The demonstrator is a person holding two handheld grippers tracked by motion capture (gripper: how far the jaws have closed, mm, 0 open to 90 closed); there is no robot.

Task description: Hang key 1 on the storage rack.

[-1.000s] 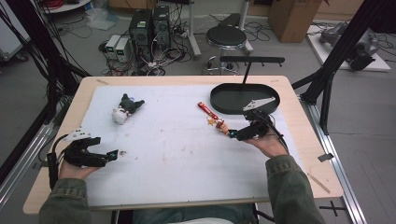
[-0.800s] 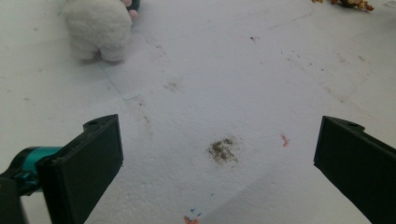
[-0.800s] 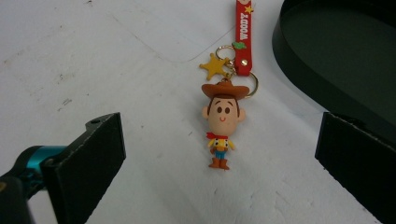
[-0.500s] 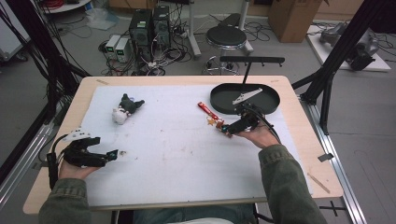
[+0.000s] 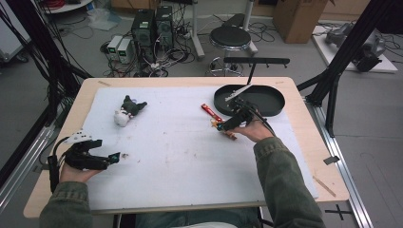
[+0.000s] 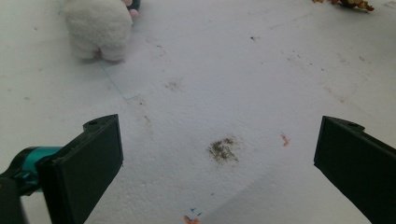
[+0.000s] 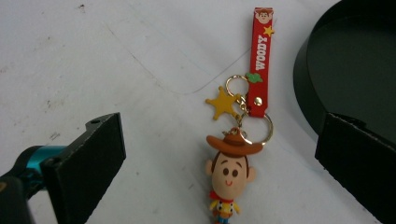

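Note:
A Woody keychain point(image 7: 231, 175) lies flat on the white mat, its red strap point(image 7: 259, 60) and gold star point(image 7: 223, 103) stretching away from the figure. My right gripper point(image 7: 219, 140) hovers open directly over it, one jaw on each side and nothing gripped. In the high view the right gripper point(image 5: 223, 125) sits over the keychain point(image 5: 208, 110), just left of the black tray point(image 5: 271, 107). My left gripper point(image 5: 114, 157) rests open near the mat's front left corner. In the left gripper view my left gripper point(image 6: 217, 140) frames only stained mat.
A small white and dark plush toy point(image 5: 127, 110) lies at the mat's back left, and again as the plush toy point(image 6: 98, 28) ahead of the left jaws. The black tray point(image 7: 355, 60) stands close to the right jaw. A stool and computer boxes are on the floor beyond the table.
My right hand has slid left from beside the tray until its open jaws straddle the keychain. The left gripper has stayed where it was.

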